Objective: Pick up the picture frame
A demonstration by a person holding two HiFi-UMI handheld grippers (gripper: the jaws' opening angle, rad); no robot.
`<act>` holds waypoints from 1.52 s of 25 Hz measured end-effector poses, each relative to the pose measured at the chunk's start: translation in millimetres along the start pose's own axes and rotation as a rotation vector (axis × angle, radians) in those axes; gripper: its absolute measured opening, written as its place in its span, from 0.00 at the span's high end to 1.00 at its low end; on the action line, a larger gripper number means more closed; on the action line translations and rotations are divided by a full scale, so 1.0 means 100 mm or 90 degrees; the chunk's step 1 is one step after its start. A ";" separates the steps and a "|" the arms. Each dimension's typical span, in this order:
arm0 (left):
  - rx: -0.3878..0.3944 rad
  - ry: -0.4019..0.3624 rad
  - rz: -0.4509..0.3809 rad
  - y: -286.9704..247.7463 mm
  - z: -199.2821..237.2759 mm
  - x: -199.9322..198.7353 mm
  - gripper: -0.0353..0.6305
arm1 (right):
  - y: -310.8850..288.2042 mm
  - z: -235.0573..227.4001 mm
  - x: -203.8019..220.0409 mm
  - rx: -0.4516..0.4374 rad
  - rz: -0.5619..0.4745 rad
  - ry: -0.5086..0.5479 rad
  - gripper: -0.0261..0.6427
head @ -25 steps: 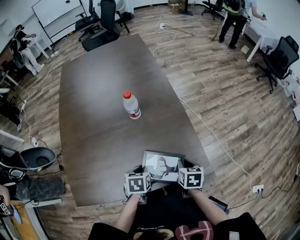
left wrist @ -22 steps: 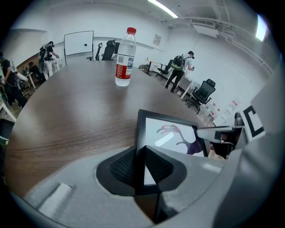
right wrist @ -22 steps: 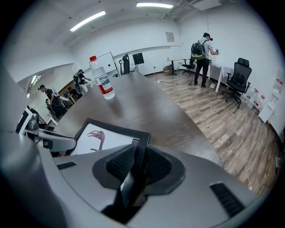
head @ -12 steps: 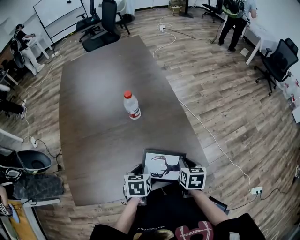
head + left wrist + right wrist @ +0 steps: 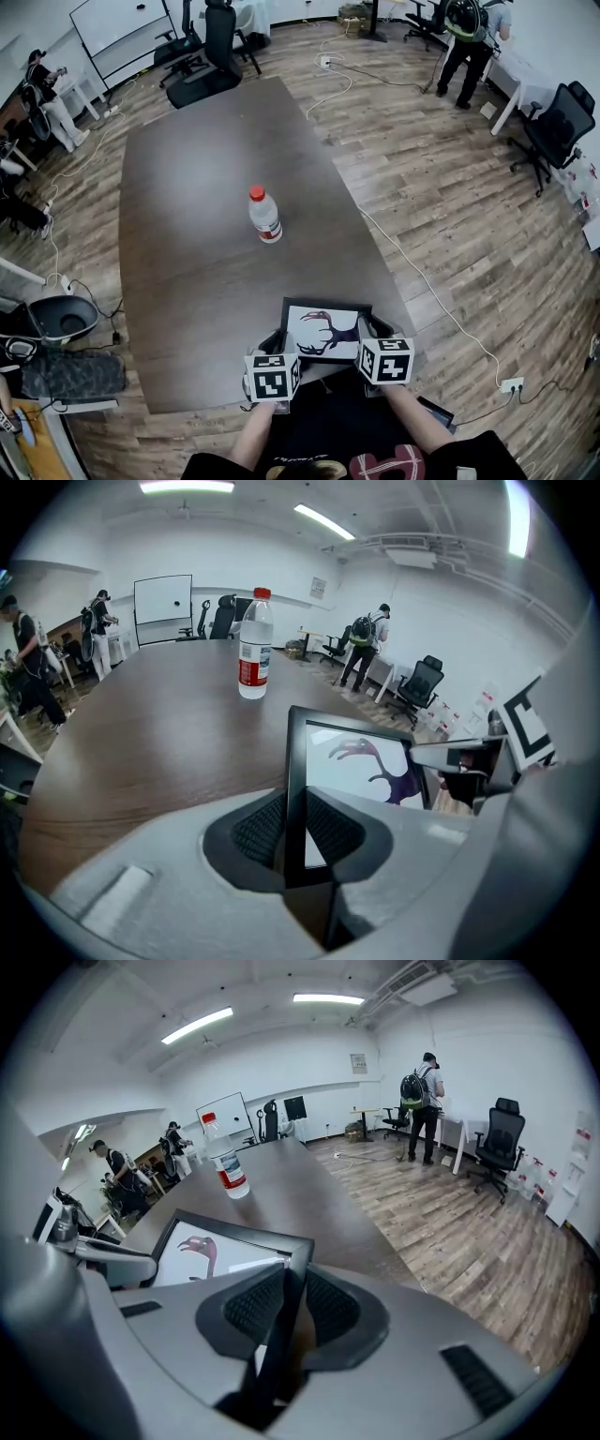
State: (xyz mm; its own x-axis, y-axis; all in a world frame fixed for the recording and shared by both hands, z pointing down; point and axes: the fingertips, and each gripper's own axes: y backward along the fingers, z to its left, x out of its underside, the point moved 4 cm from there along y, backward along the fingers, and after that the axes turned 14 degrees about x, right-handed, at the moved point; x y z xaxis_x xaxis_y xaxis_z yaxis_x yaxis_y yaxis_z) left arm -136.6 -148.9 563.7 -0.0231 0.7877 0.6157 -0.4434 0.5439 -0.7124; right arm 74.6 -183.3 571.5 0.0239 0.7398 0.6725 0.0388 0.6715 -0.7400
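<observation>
Now picture frame (image 5: 325,331) sits at 6 o'clock end of surface (image 5: 187,234). Left claw (image 5: 277,340) clamped on its 9 o'clock edge; right claw (image 5: 368,327), jaws just closing tighter, clamped on 3 o'clock edge. Bottle (image 5: 264,214) upright at 12 o'clock, well apart.

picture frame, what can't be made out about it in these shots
- Near corners of the picture frame: in the head view, covered by the left gripper and right gripper.
- Gap between frame and table: the head view looks steeply down, and in both gripper views the gripper bodies block the underside.
- Frame's back: faces away in every view.
- Print on the bottle label: too small everywhere.
</observation>
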 end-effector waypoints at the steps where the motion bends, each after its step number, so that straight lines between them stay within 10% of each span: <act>1: -0.001 0.004 -0.006 0.02 0.00 0.00 0.83 | 0.01 0.00 -0.01 -0.002 -0.002 -0.002 0.84; 38: -0.022 -0.044 -0.151 0.61 -0.14 -0.46 0.83 | 0.62 0.13 -0.63 -0.045 -0.161 0.002 0.84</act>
State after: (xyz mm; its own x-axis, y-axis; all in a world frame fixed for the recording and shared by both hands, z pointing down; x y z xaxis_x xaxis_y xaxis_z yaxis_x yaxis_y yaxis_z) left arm -149.7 -147.7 487.3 0.0171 0.6157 0.7878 -0.4127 0.7220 -0.5554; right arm 62.6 -188.2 483.2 0.0078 0.5488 0.8359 0.1139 0.8300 -0.5460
